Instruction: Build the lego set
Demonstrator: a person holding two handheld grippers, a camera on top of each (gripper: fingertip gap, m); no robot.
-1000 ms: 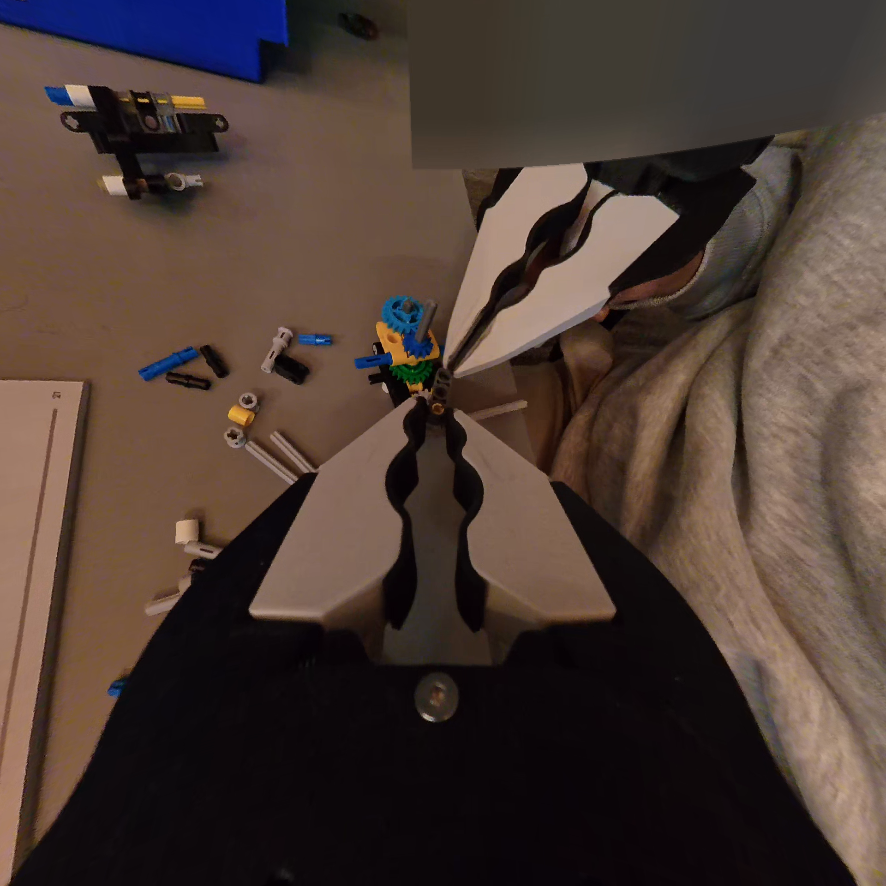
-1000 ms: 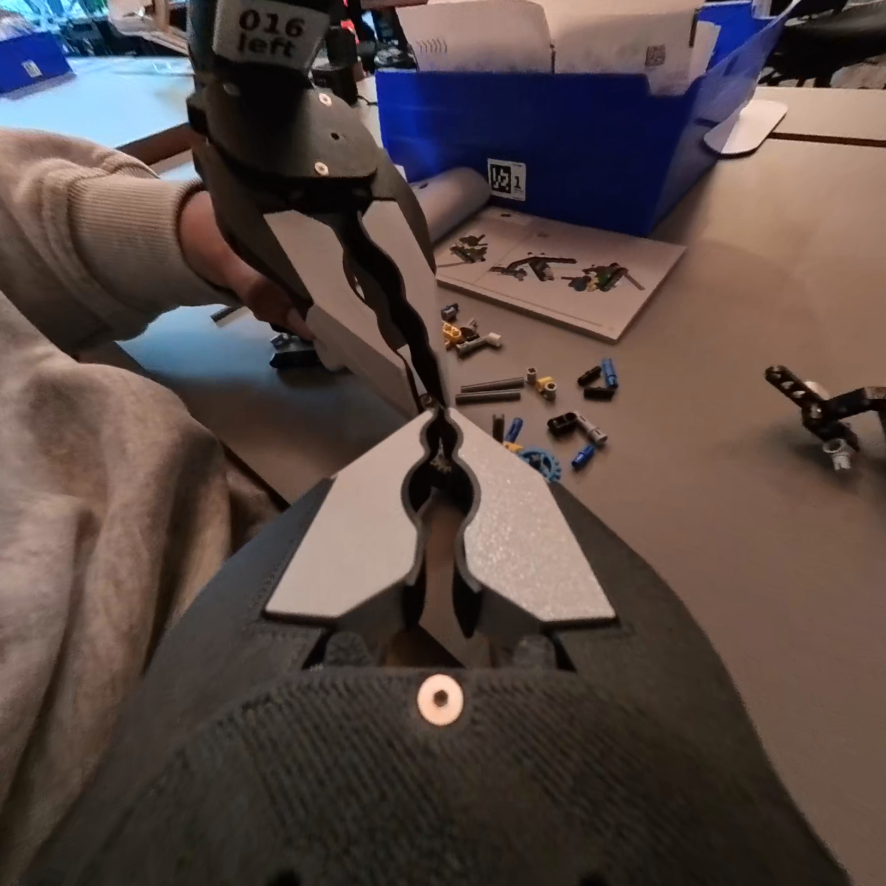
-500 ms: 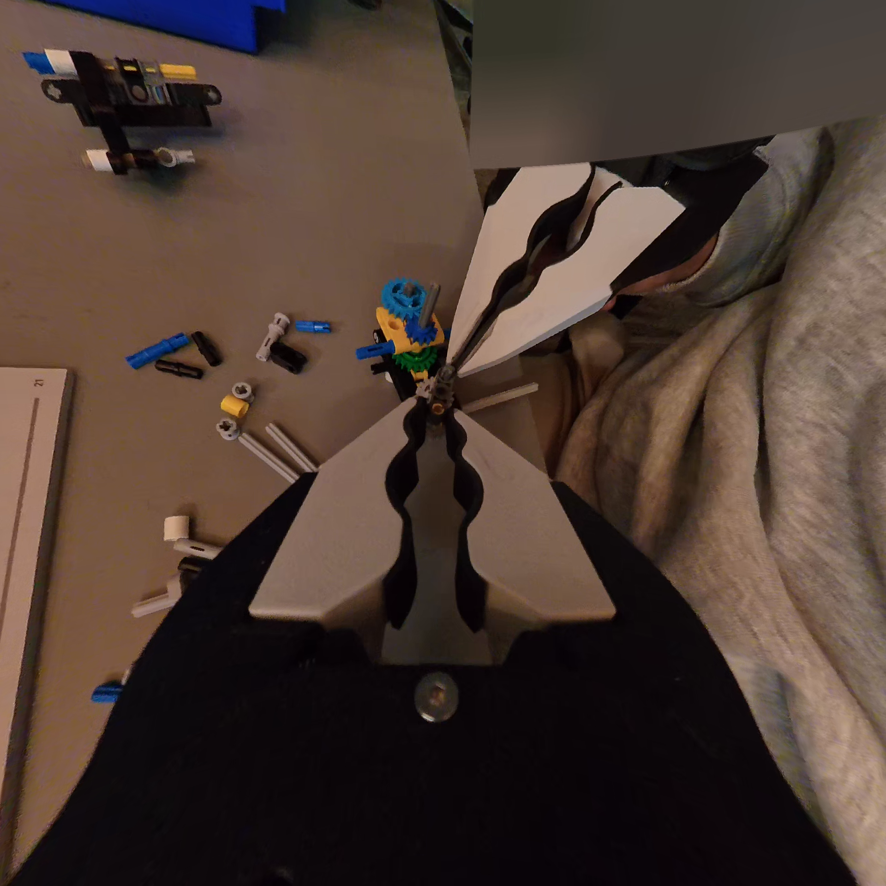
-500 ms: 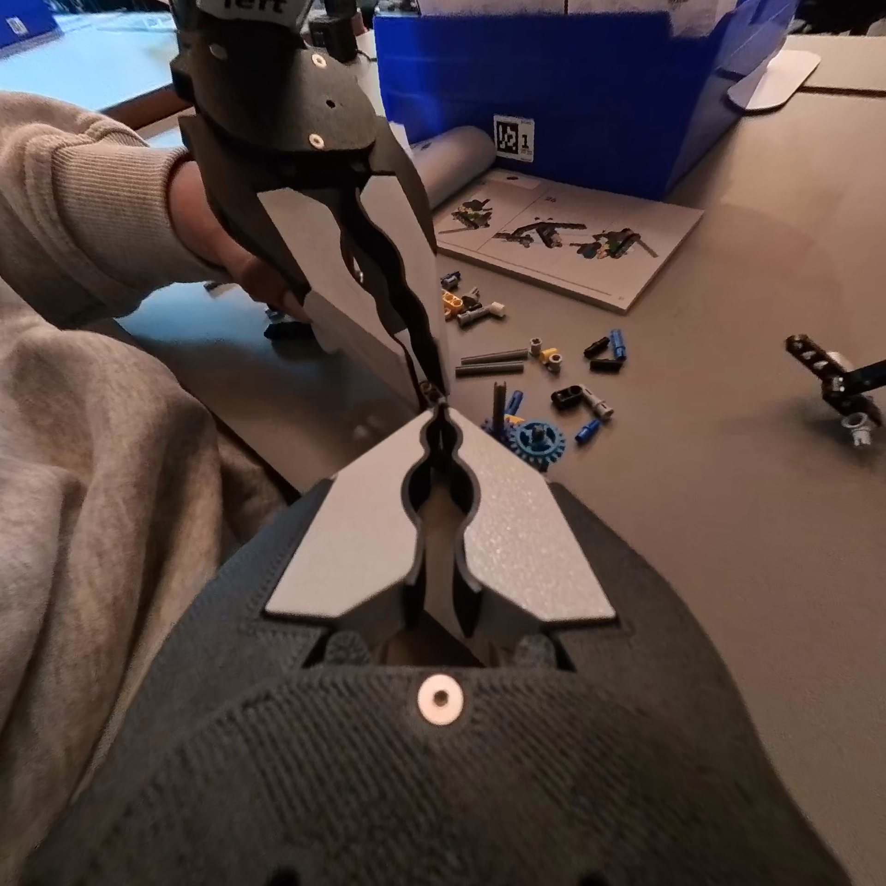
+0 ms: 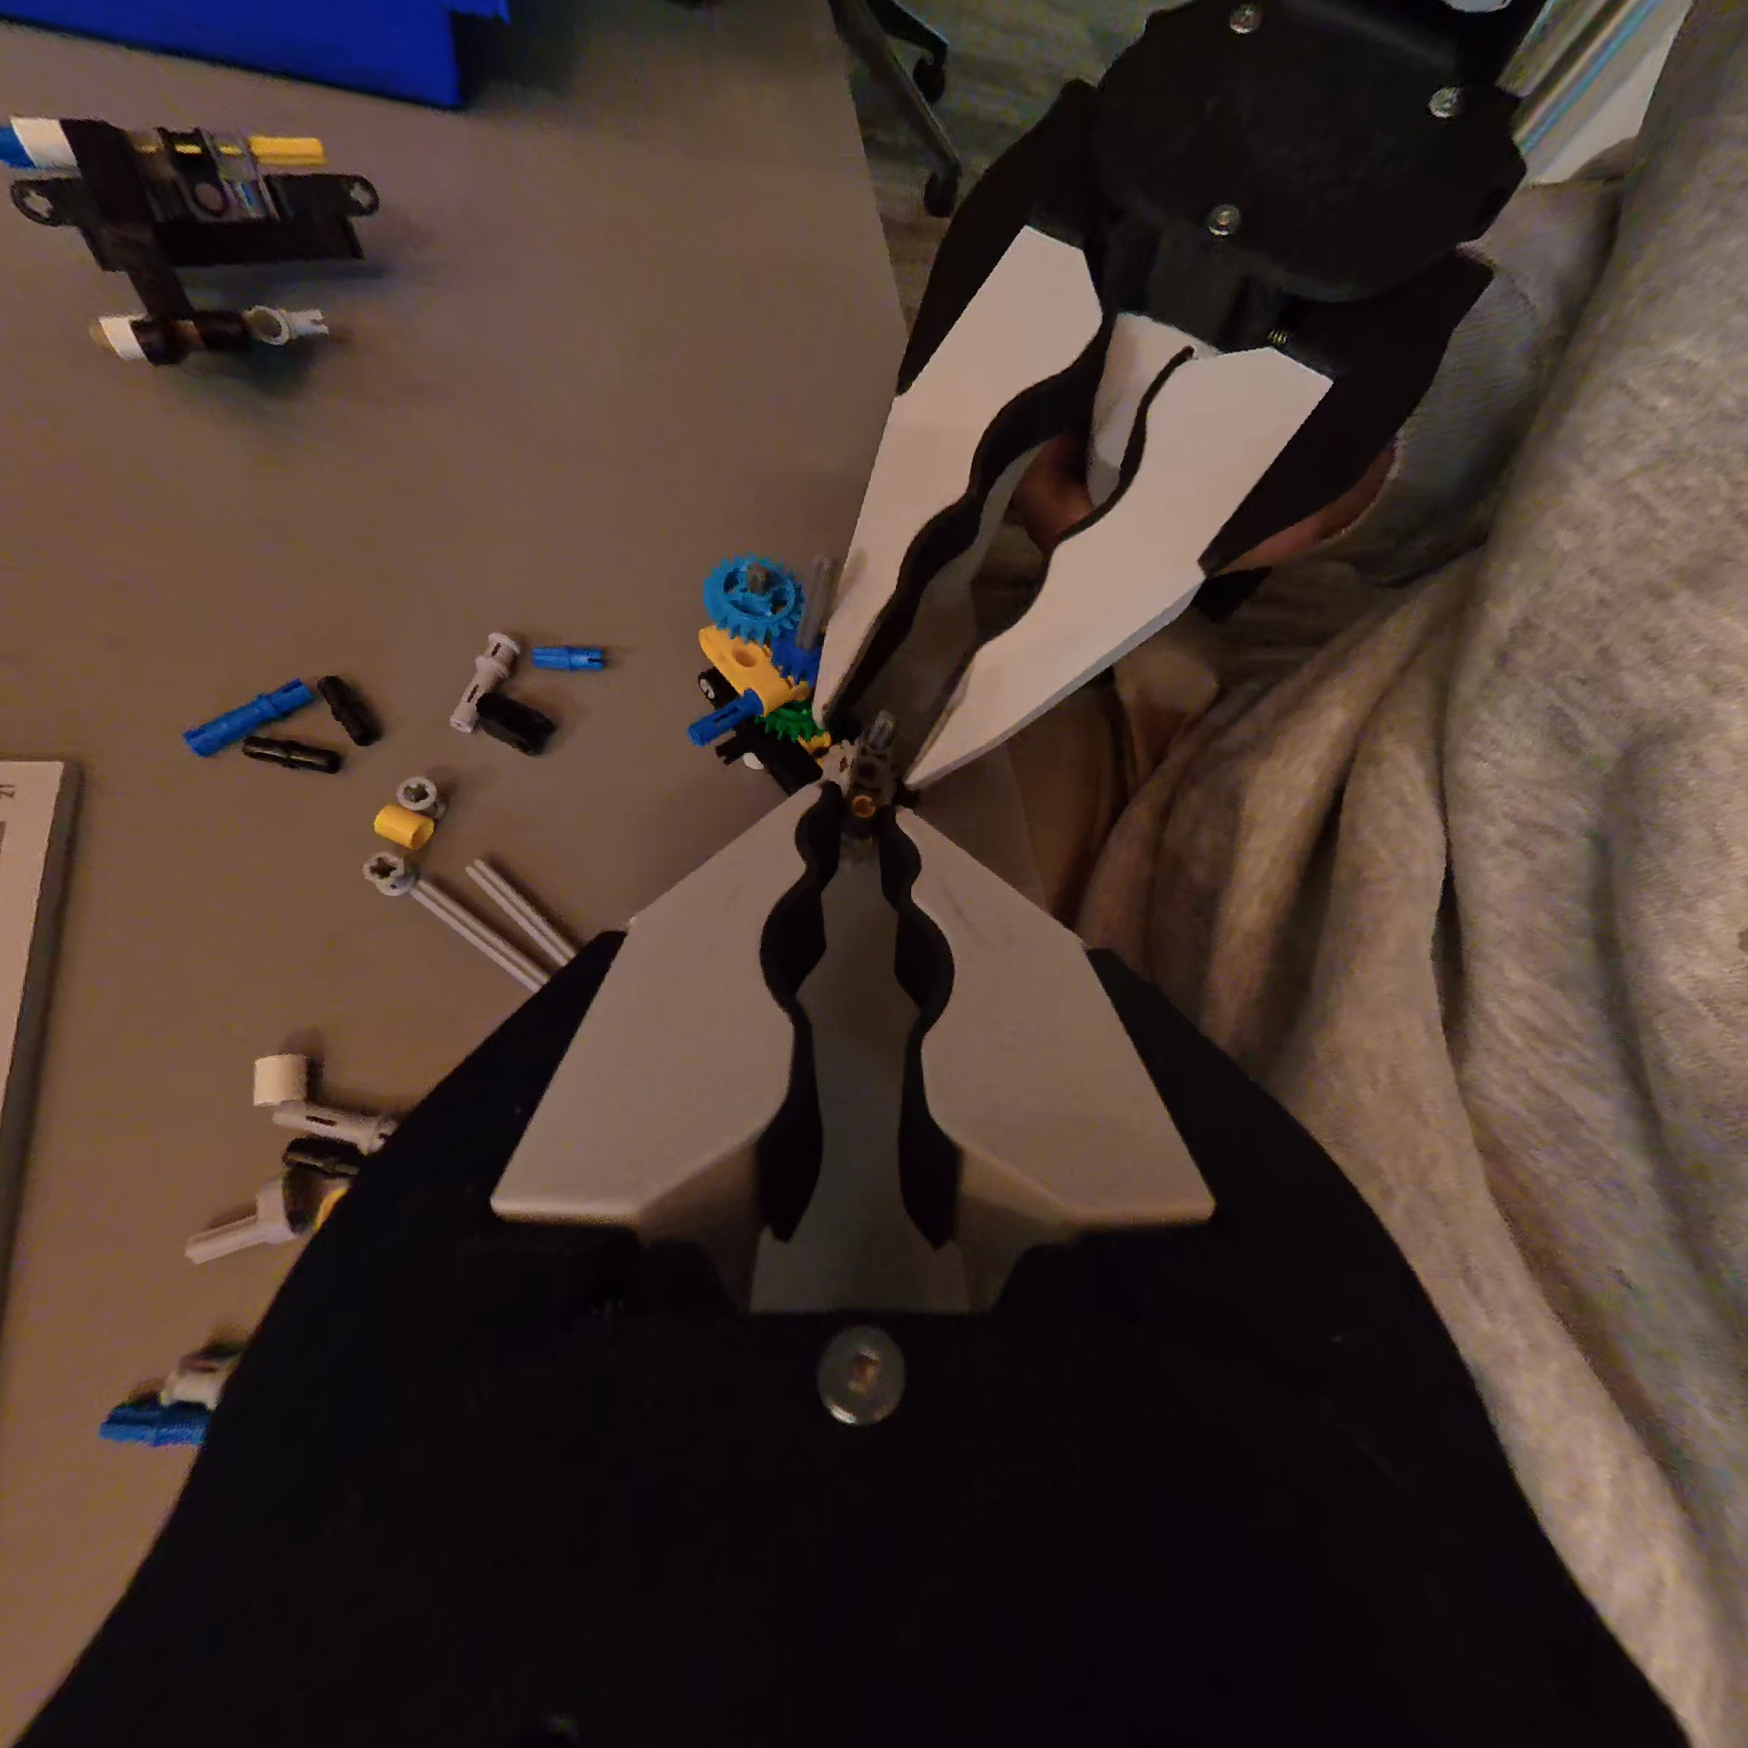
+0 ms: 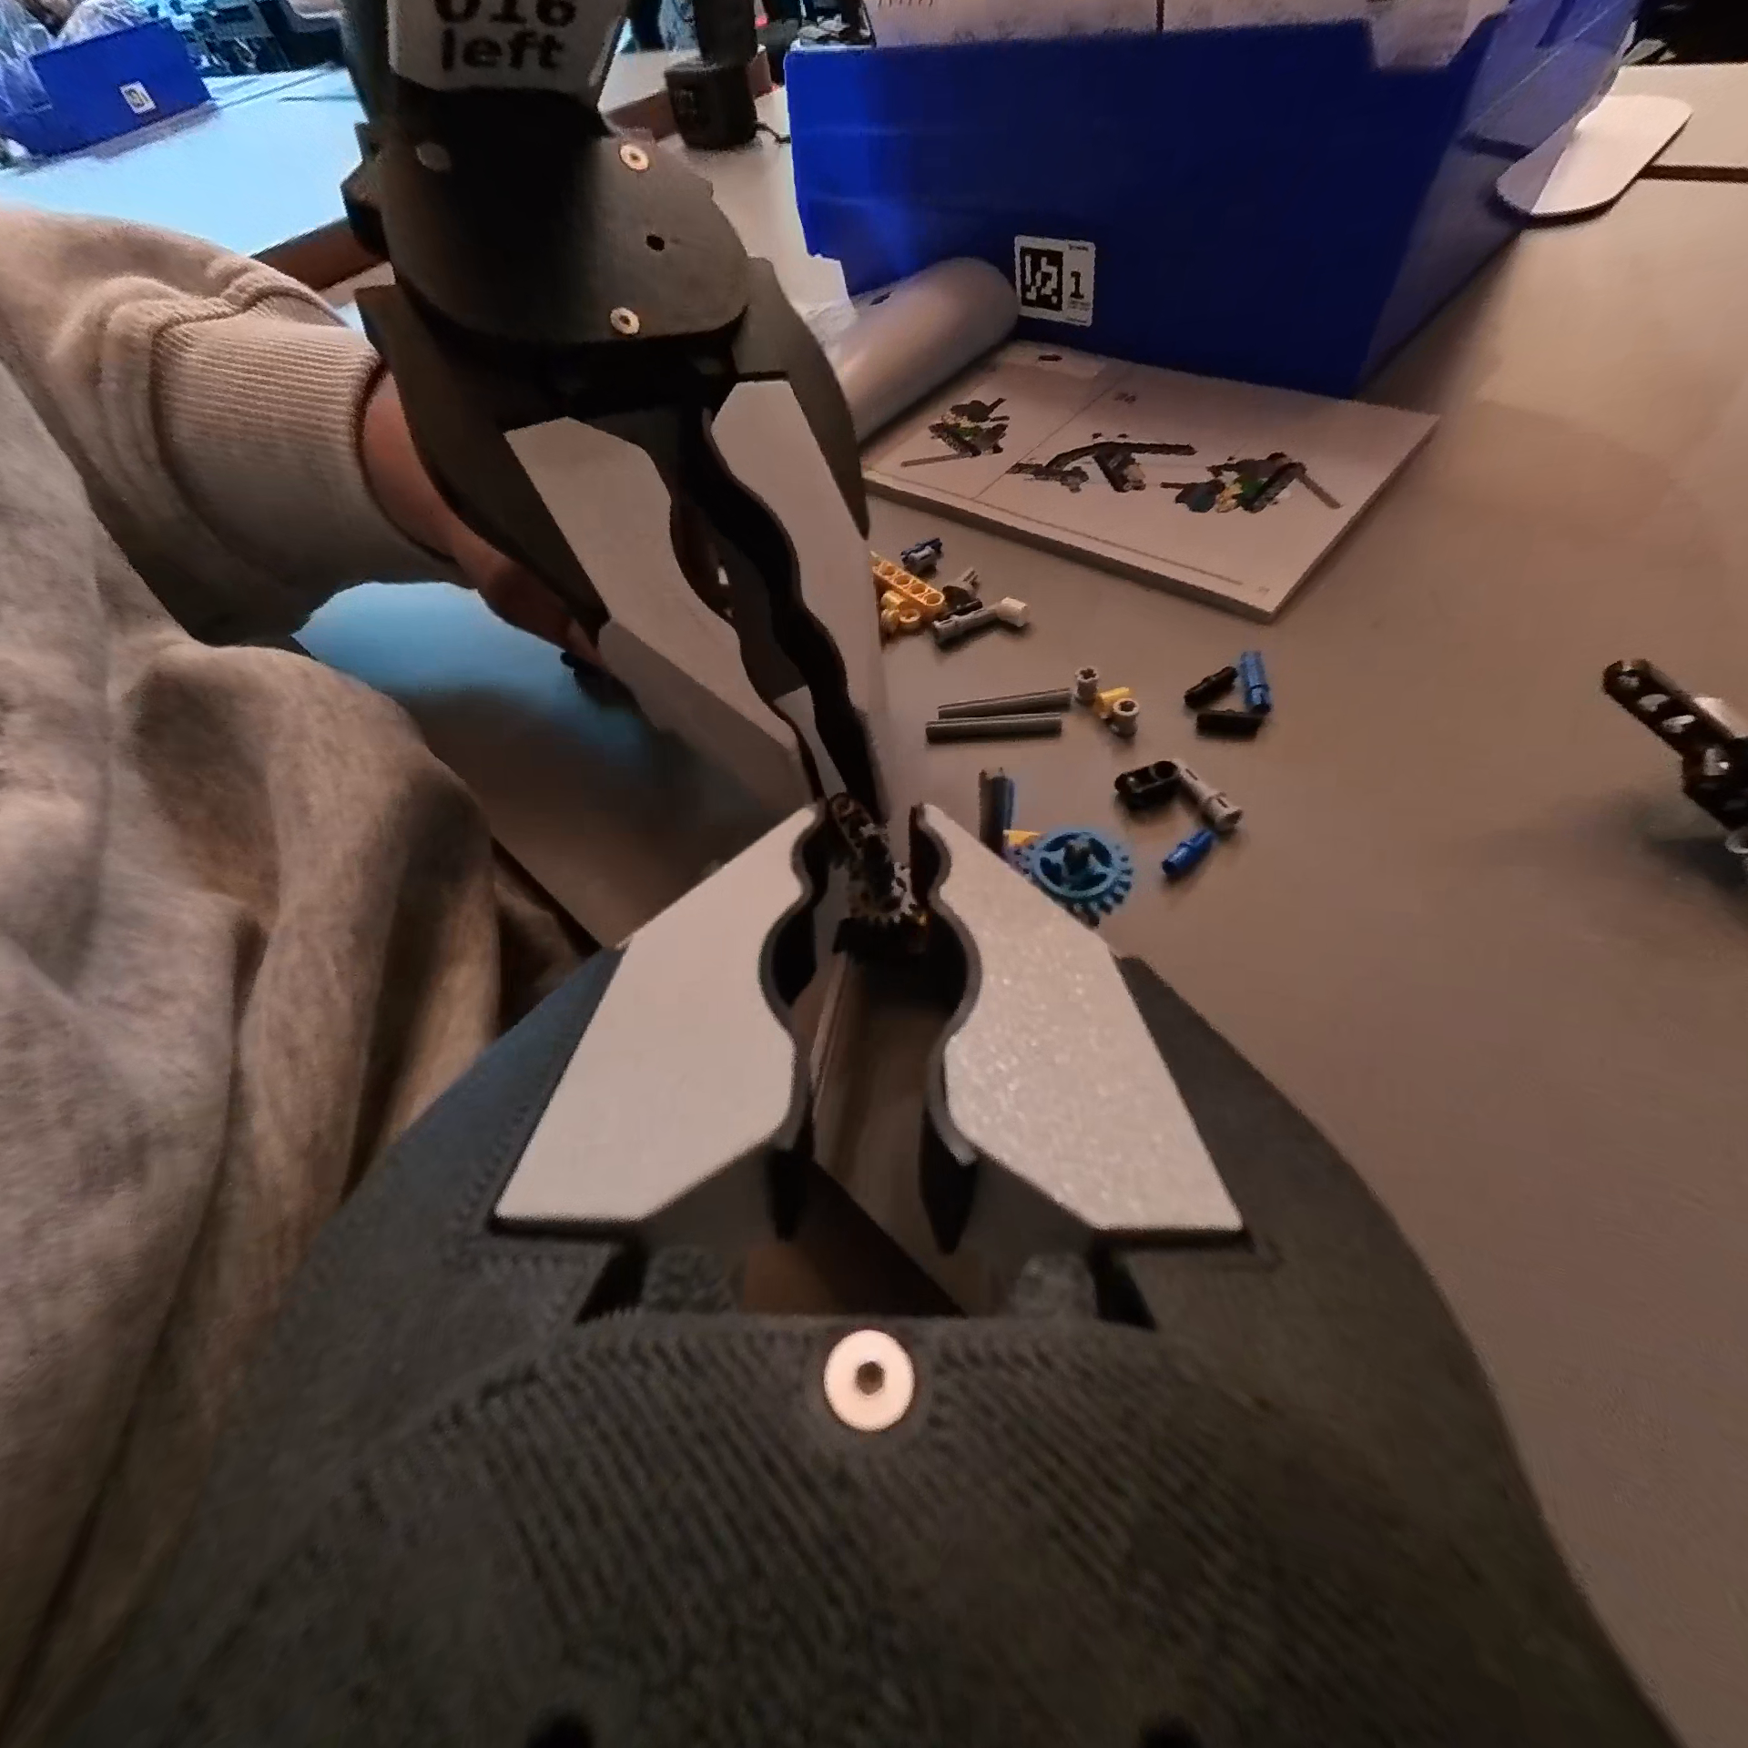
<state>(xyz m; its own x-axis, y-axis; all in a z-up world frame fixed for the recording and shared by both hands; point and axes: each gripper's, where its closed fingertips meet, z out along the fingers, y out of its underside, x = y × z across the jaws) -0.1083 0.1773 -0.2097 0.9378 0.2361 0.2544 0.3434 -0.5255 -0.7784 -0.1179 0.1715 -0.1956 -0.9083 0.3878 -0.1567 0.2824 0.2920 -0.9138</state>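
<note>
Above table (image 5: 568, 454), left hand-held gripper (image 5: 856, 804) pinches small lego piece (image 5: 865, 771).

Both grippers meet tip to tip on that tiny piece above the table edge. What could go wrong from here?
1. The small grey piece is pinched only at the very tips of the left gripper and right gripper; it could slip and fall off the table edge onto the person's lap.
2. A sideways jerk might knock the gear assembly standing just beside the tips.
</note>
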